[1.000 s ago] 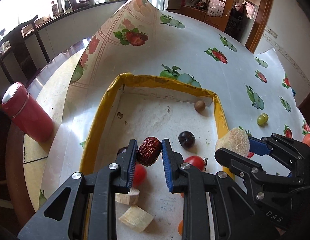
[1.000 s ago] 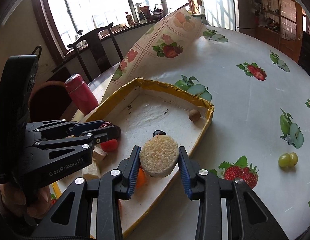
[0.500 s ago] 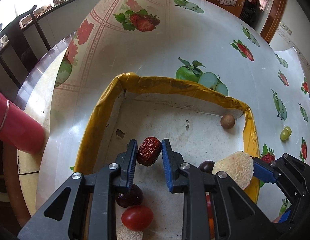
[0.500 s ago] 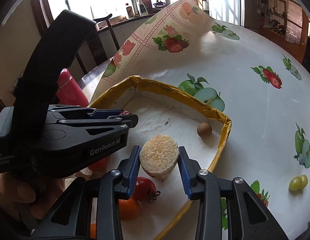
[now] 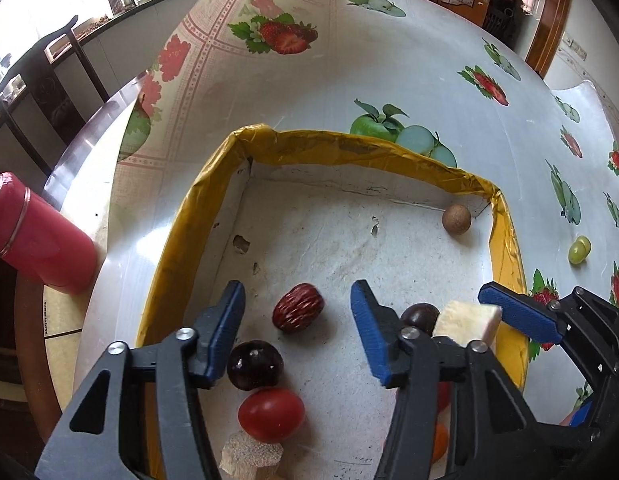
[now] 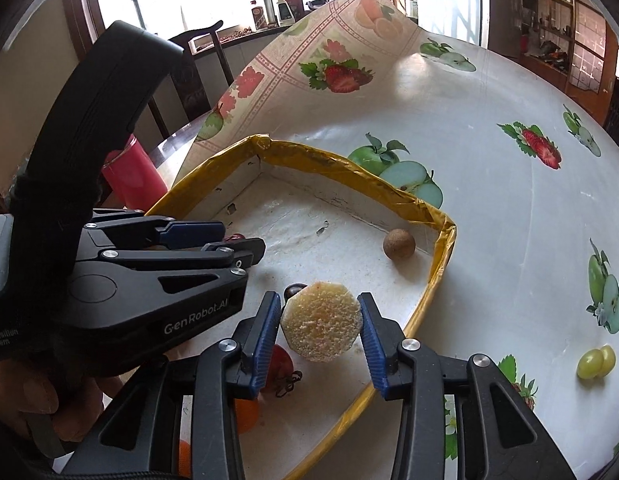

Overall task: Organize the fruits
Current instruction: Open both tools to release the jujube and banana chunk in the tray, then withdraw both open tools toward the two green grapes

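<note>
Left claw [image 5: 297, 320] spread over red date [image 5: 298, 313], yellow-rimmed tray [image 5: 389, 151]

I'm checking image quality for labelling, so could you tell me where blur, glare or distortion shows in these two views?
Left wrist view: the red date is slightly motion-blurred between the open left tongs; fisheye bends the yellow-rimmed tray. Right wrist view: the windows are blown out, with a bright glare patch on the tablecloth; the pale slice between the right tongs looks sharp.

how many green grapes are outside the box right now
2, touching as a pair on the tablecloth right of the box: grapes. Others may be hidden out of frame.
</note>
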